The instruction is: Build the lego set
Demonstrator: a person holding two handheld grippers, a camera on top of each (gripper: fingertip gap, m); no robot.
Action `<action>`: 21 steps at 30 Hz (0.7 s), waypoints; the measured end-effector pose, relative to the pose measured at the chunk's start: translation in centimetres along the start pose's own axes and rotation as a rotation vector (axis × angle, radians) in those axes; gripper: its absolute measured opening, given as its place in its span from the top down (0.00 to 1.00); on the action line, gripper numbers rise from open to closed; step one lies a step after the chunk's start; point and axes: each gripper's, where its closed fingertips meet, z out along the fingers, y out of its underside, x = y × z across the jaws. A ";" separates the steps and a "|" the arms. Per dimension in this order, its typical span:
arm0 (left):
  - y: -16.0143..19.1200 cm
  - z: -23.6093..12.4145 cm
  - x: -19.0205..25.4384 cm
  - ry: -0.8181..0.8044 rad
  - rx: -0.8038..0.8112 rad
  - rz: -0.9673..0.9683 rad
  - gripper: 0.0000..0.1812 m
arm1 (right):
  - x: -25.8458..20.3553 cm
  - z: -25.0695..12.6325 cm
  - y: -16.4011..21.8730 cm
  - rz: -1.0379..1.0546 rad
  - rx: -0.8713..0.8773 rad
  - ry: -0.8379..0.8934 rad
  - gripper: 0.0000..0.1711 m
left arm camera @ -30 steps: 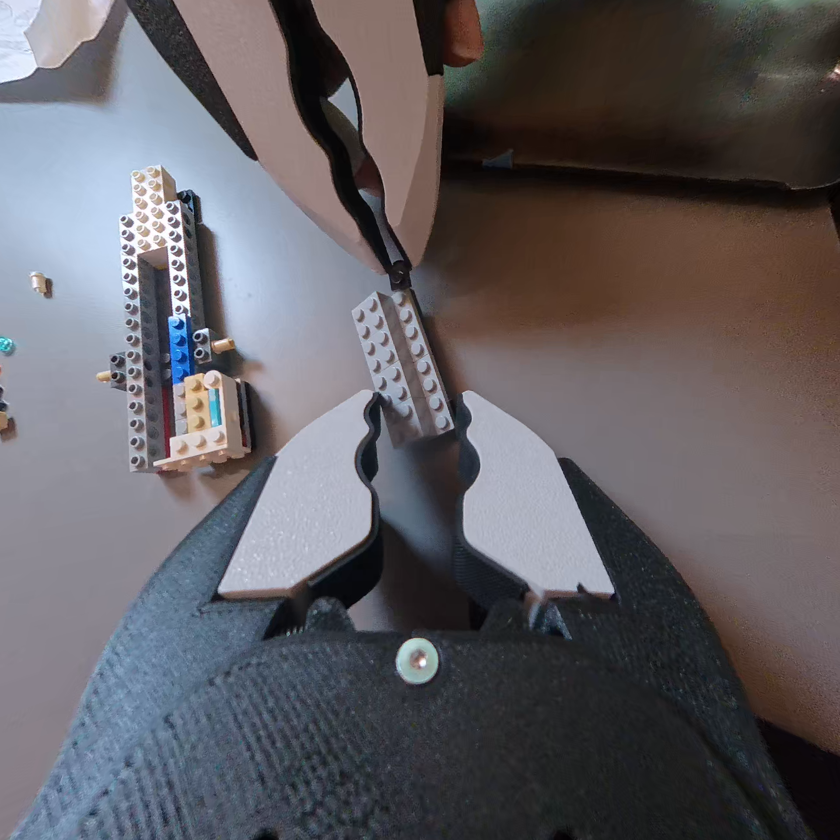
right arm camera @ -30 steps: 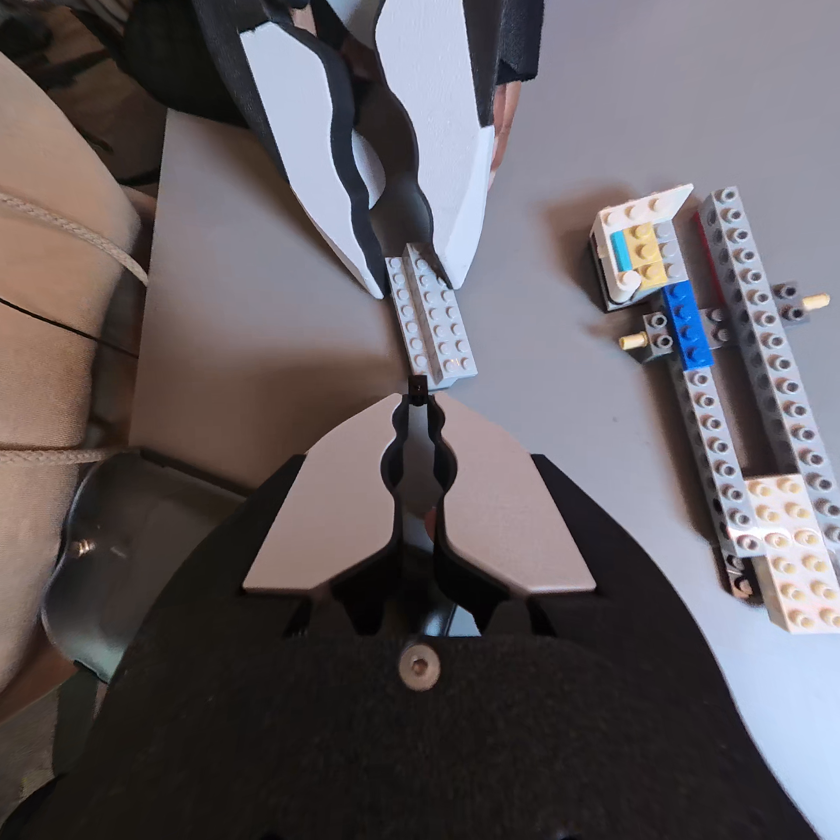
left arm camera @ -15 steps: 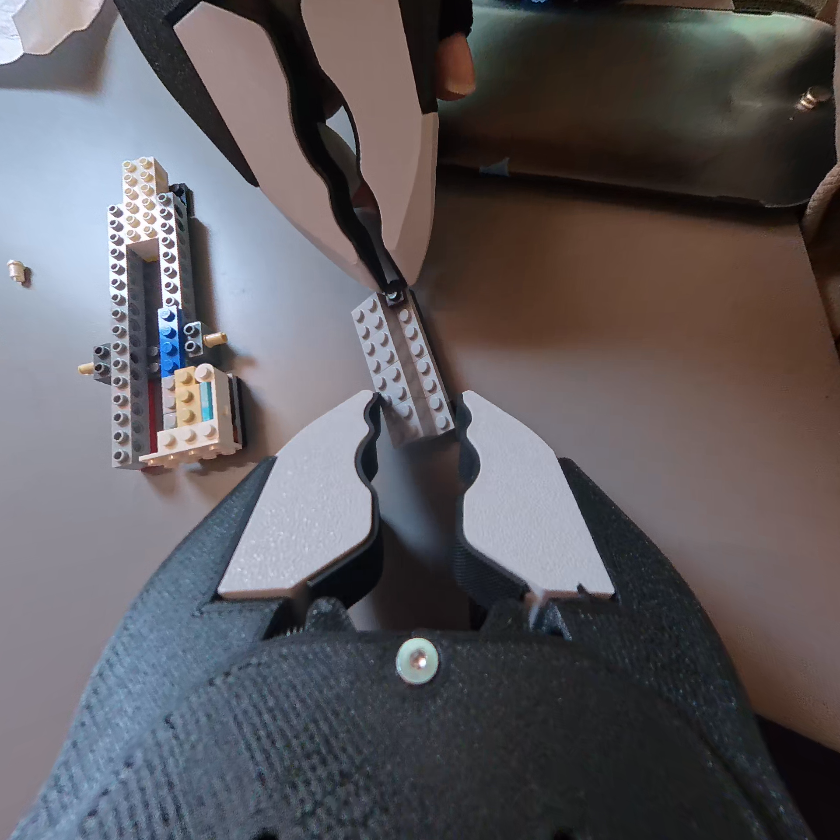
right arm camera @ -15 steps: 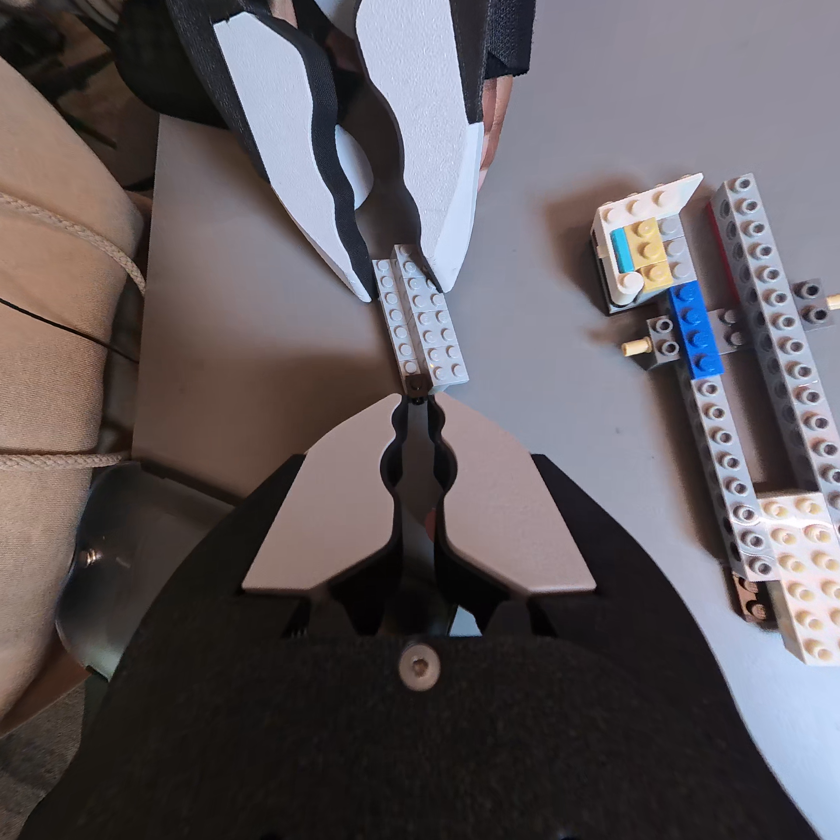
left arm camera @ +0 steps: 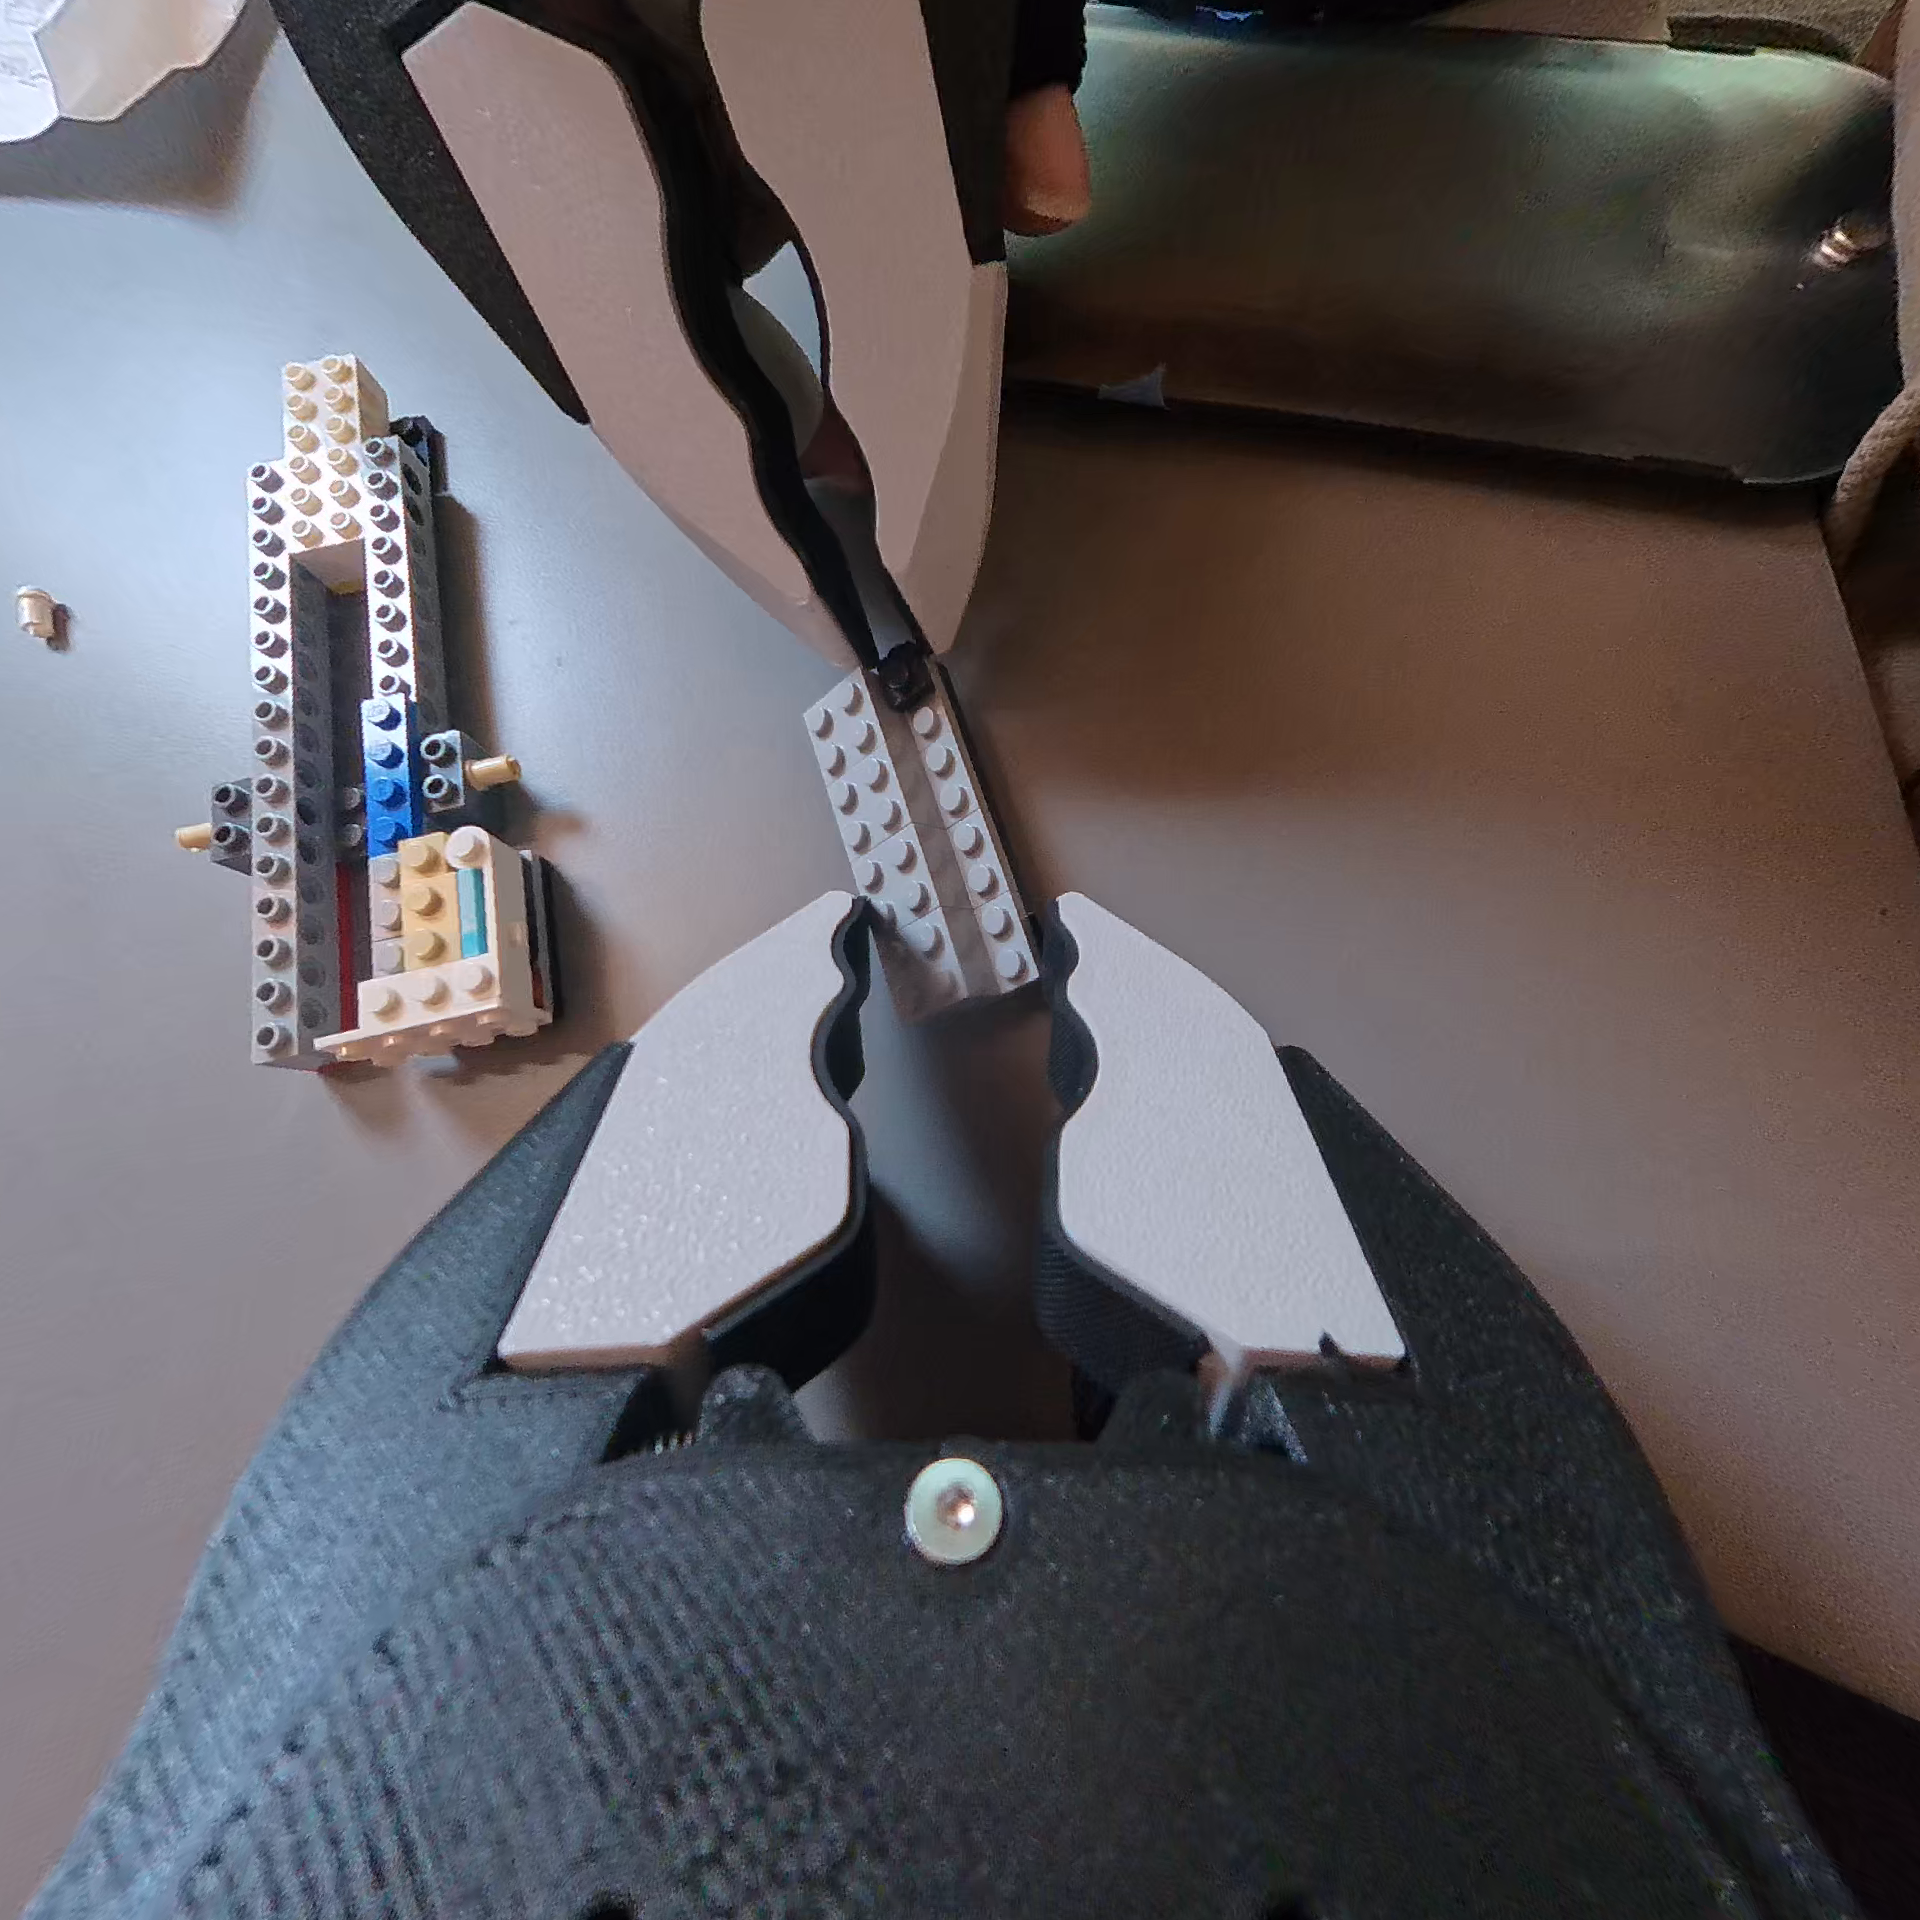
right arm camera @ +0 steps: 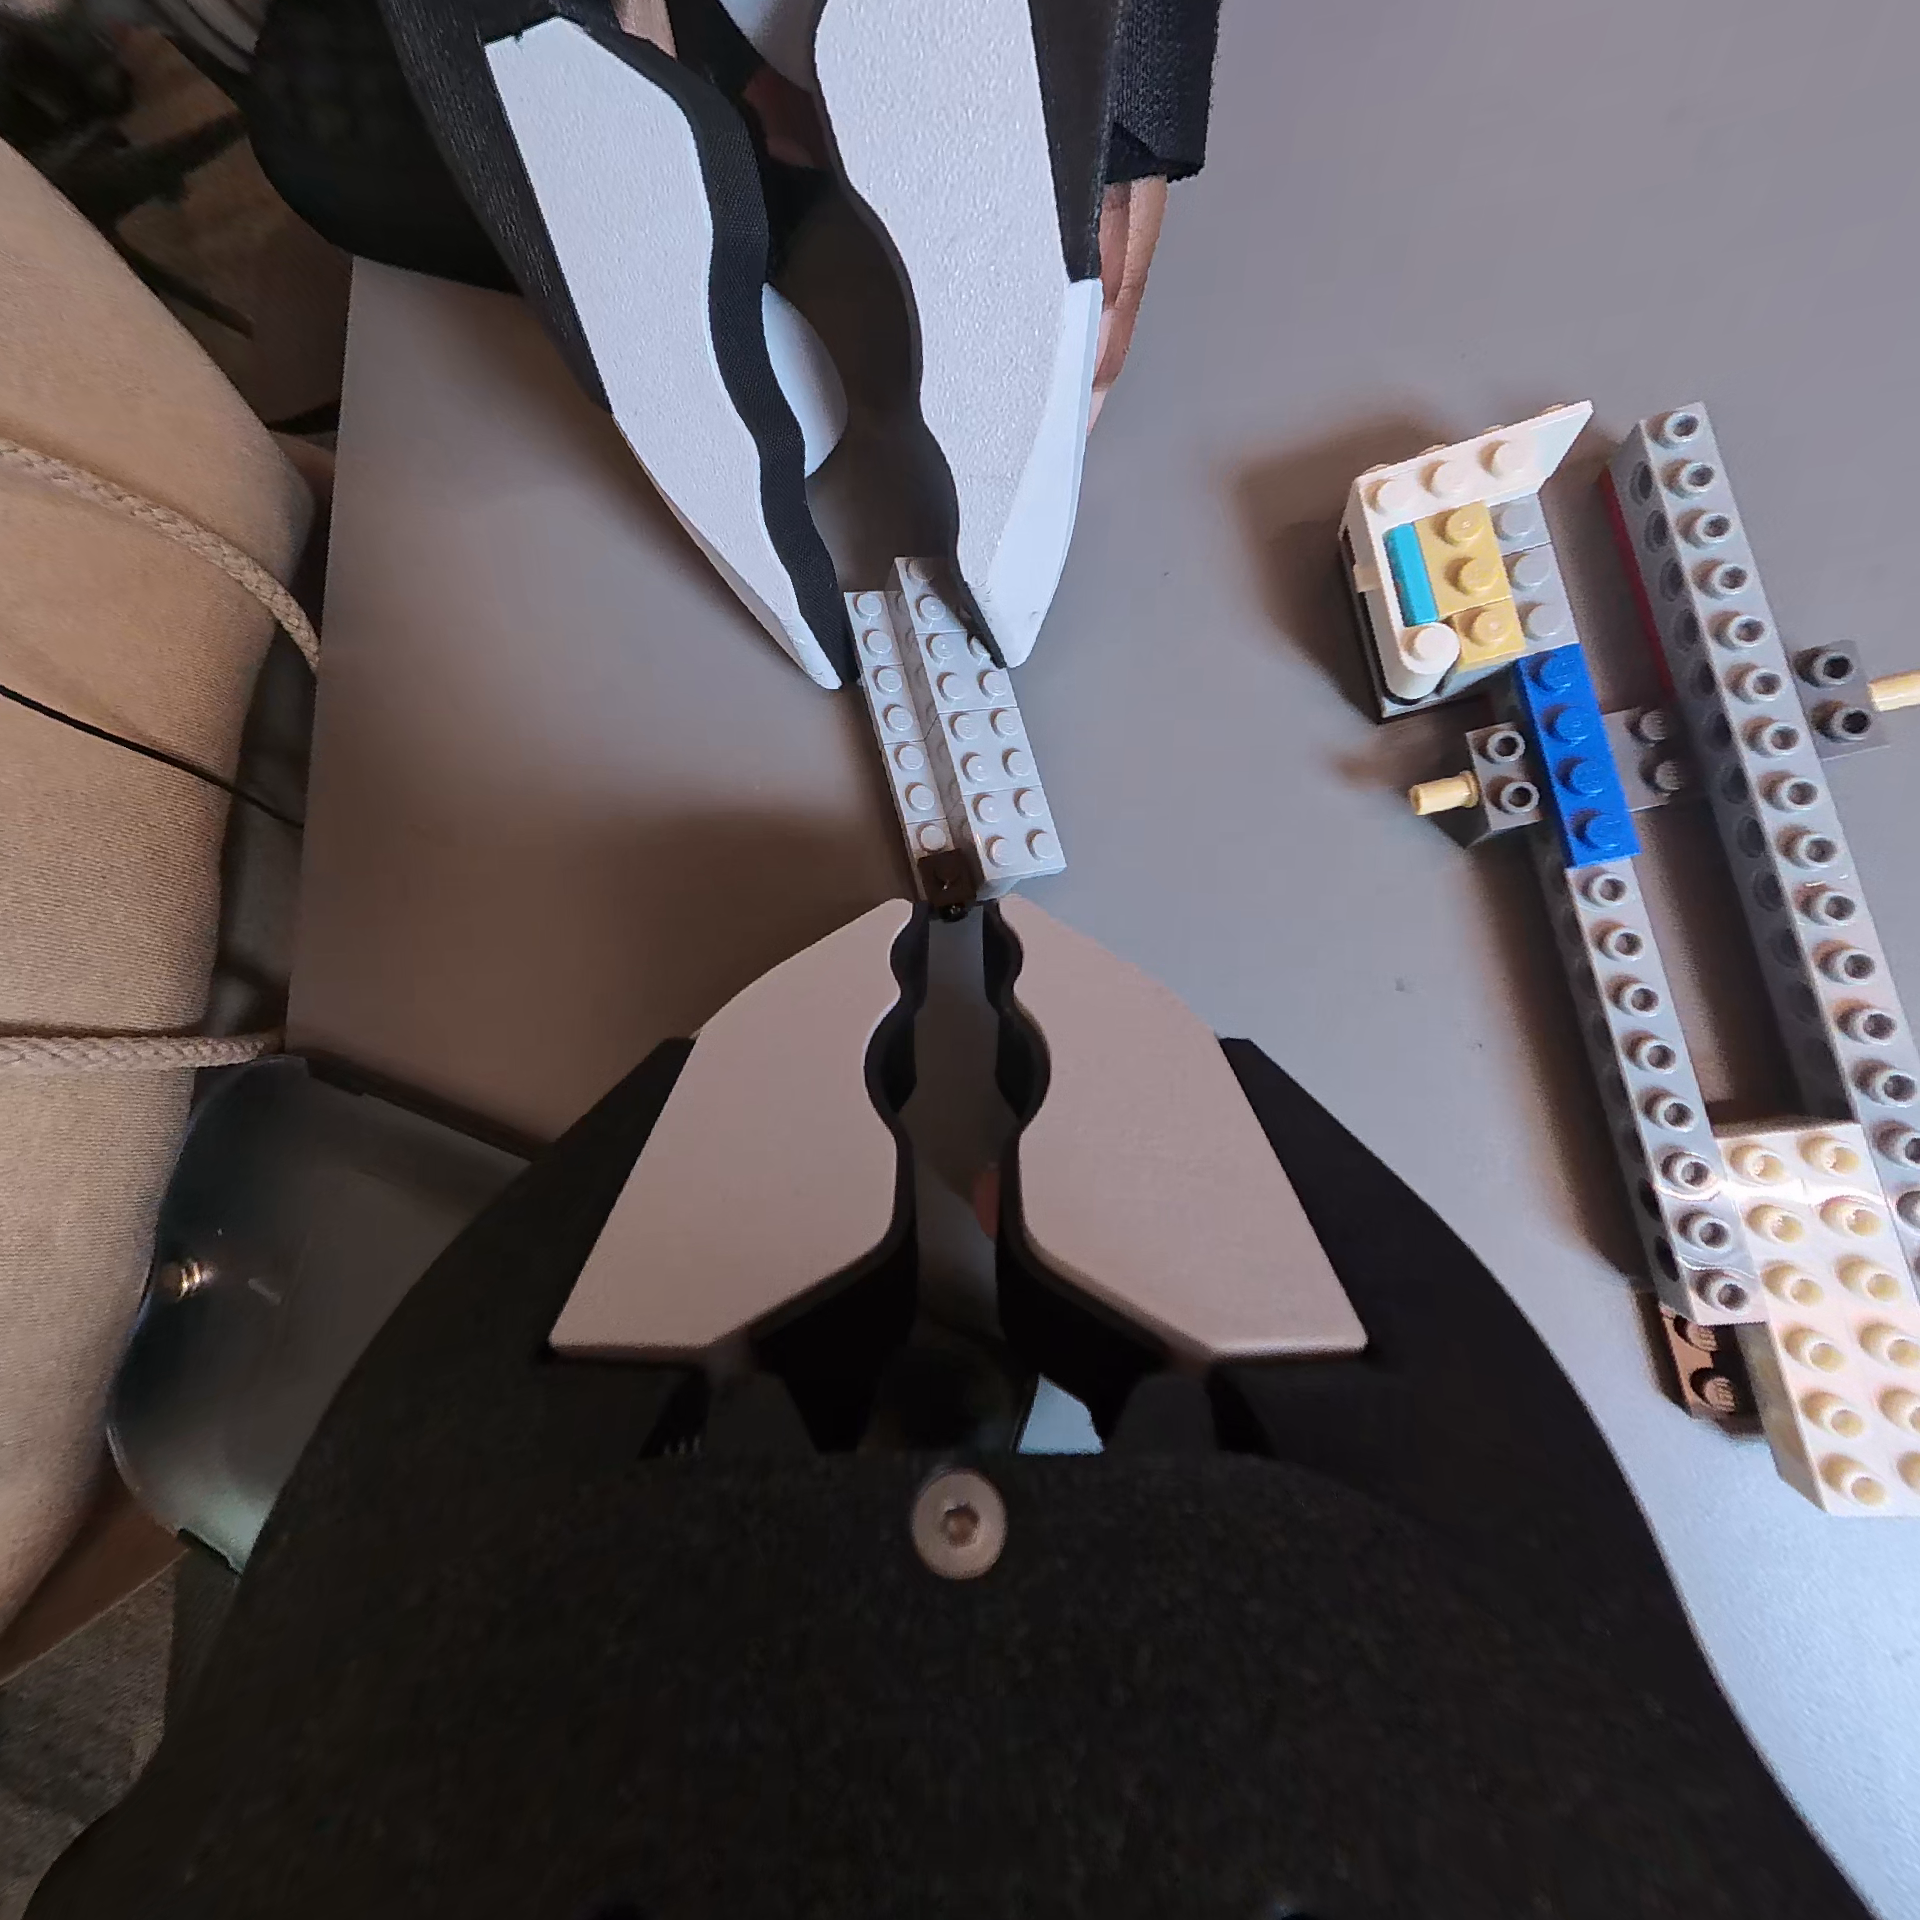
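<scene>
Stud piece (right arm camera: 943,873) now seated on grey plate stack's (left arm camera: 925,847) end, off it a second ago | right gripper (right arm camera: 954,906) pinches it | left gripper (left arm camera: 951,935) clamps stack near bench edge | press next; main build (left arm camera: 353,748) apart, bench middle.

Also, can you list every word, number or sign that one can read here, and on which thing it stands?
None can be read.
The white paper at the far edge bears faint marks, too small and blurred.
The studs of the grey brick piece and of the long model show no legible mark.
</scene>
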 end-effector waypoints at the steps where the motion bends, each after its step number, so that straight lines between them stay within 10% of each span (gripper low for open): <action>1: 0.0 0.0 0.0 0.000 0.000 -0.001 0.82 | 0.0 0.0 0.0 0.000 0.001 -0.002 0.94; 10: 0.0 -0.1 -0.1 0.008 0.009 -0.018 0.82 | -0.4 -0.7 -0.6 -0.095 0.064 0.045 0.89; 21: -0.4 -0.2 -0.4 0.026 0.050 -0.074 0.82 | -0.1 -0.3 -0.9 -0.593 0.069 0.504 0.87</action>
